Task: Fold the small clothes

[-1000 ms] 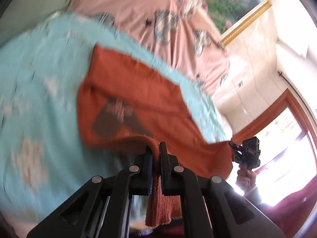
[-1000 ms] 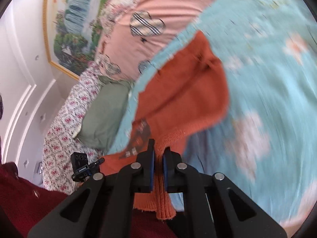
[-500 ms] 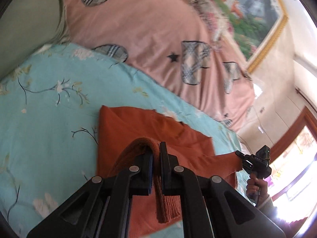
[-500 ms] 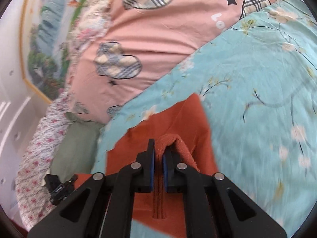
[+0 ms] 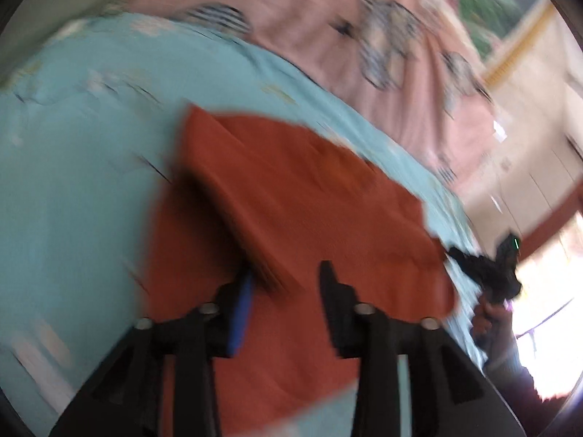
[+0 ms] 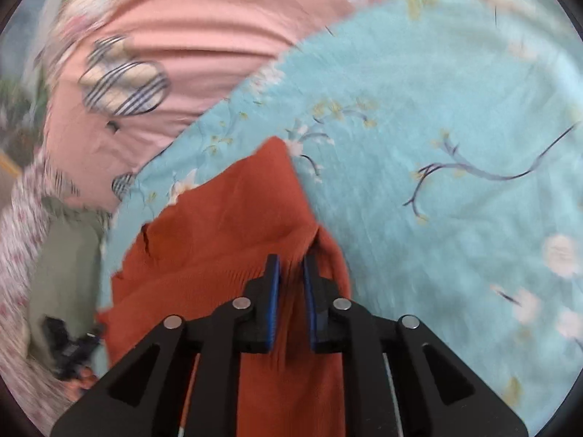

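We are looking down at an orange knit garment lying folded on the teal floral bedsheet, filling the centre and lower middle of both wrist views. Our left gripper is opening, its jaws standing well apart over the cloth and no longer pinching it. Our right gripper is opening too, its gap still narrow, with a ridge of the orange fabric lying between the blue pads. A pink blanket with plaid hearts is filling the upper left of the right view.
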Demonstrator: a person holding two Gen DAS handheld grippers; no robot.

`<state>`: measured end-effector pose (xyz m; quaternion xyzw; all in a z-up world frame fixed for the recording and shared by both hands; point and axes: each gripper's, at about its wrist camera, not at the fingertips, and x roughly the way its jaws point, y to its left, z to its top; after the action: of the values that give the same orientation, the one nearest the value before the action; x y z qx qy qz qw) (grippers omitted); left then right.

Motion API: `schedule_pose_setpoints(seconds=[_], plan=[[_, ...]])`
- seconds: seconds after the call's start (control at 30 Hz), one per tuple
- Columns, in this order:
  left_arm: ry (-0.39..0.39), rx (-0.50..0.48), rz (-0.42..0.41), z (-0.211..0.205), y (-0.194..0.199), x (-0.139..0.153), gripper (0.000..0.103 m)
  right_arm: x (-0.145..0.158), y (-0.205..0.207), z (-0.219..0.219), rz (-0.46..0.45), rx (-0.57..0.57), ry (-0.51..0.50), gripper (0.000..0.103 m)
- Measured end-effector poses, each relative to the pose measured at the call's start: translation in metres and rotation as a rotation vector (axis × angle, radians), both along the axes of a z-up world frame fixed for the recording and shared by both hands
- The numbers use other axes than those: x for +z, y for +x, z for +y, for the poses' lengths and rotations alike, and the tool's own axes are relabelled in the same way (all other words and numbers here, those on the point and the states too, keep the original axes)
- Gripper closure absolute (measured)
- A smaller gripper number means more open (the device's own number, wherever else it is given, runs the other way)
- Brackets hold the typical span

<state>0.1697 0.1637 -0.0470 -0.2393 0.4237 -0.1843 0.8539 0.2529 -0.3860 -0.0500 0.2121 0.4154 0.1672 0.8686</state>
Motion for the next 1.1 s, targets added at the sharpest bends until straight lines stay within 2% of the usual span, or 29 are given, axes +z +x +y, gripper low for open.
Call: schedule_pose_setpoints(seconds=[0.07,0.13,0.17,0.23,0.3,0.33,0.4,0.47,0.5,0.57,0.63,0.7,0.8,0.93,1.1], plan=[[0.004,-0.101,0.044,-0.032,-0.007,-0.013,0.061,0.0,-0.017,0.028,-0.001,0.165,-0.009,0.085],[0.074,-0.16,0.074,-0.06,-0.002,-0.027,0.061,-0.015,-0.025,0.069,0.066,0.346,-0.092,0.085],[0.112,-0.166,0.062,-0.066,0.004,-0.027,0.061,-0.021,-0.025,0.082,0.08,0.39,-0.15,0.085],[0.093,-0.173,0.057,-0.062,0.029,-0.021,0.061,-0.025,-0.016,0.097,0.067,0.428,-0.25,0.085],[0.08,-0.141,0.061,-0.049,0.058,-0.015,0.064,-0.019,0.005,0.092,0.049,0.377,-0.249,0.085],[0.094,-0.114,0.057,-0.042,0.073,-0.011,0.068,-0.015,0.022,0.085,0.043,0.306,-0.269,0.085],[0.144,-0.03,0.045,-0.023,0.106,0.001,0.069,-0.005,0.051,0.066,0.018,0.168,-0.238,0.085],[0.19,0.077,0.029,-0.003,0.127,0.018,0.061,0.005,0.072,0.042,0.004,0.024,-0.16,0.085],[0.188,0.108,0.013,0.004,0.13,0.025,0.058,0.01,0.08,0.029,-0.002,-0.038,-0.098,0.085],[0.184,0.182,-0.022,0.02,0.13,0.039,0.041,0.017,0.084,0.014,-0.012,-0.107,-0.03,0.085],[0.168,0.251,-0.049,0.035,0.118,0.048,0.034,0.021,0.076,0.008,-0.033,-0.118,0.005,0.084],[0.132,0.271,-0.047,0.041,0.105,0.049,0.034,0.022,0.064,0.011,-0.052,-0.102,0.001,0.084],[0.096,0.263,-0.026,0.036,0.077,0.041,0.034,0.021,0.043,0.021,-0.073,-0.071,0.004,0.084],[0.022,0.215,-0.014,0.021,0.009,0.033,0.034,0.015,0.014,0.041,-0.085,0.036,-0.011,0.084],[-0.037,0.172,0.054,-0.004,-0.063,0.015,0.034,-0.008,0.005,0.057,-0.021,0.116,-0.083,0.084]])
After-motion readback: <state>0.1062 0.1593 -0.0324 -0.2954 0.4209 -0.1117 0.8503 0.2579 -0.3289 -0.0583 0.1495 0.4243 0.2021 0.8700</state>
